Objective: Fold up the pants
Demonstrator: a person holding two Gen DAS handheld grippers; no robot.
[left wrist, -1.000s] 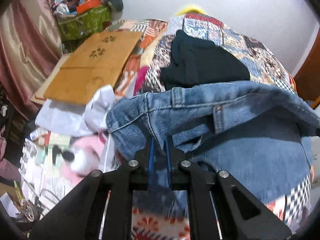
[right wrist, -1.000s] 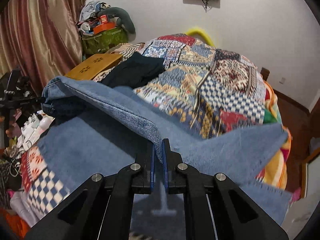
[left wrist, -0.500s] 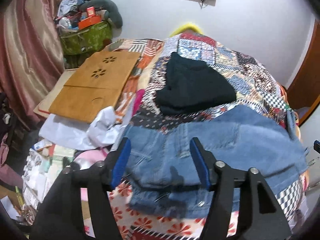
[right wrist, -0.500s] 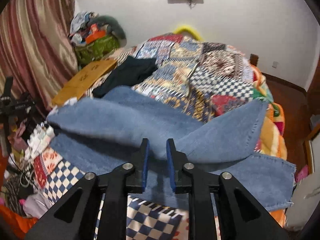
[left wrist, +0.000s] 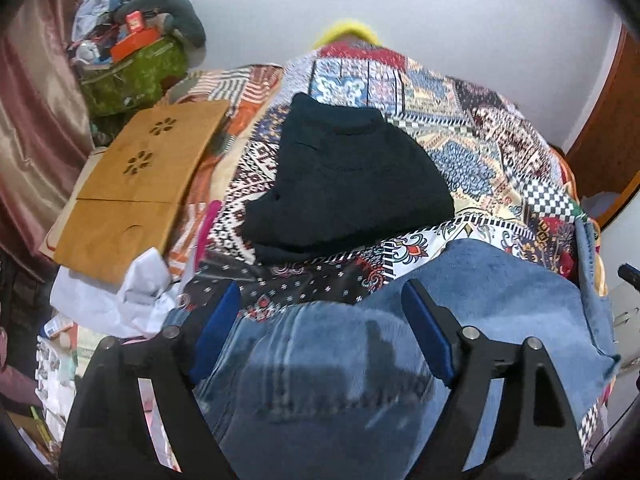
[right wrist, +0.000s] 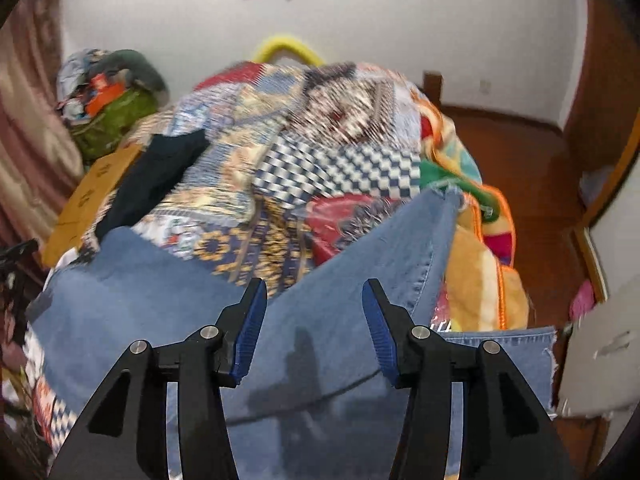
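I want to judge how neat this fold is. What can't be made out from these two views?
- Jeans, left wrist view: near edge cut off by the frame and hidden behind the left gripper.
- Jeans' lower layers, right wrist view: covered by the top fold.
- Quilt, right wrist view: pattern blurred.

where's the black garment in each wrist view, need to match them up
Left wrist: the black garment lies mid-frame on the quilt, just beyond the jeans.
Right wrist: the same garment shows small at left, beside the wooden board.
Shared landmark: the yellow hoop at the far end of the bed, against the wall.
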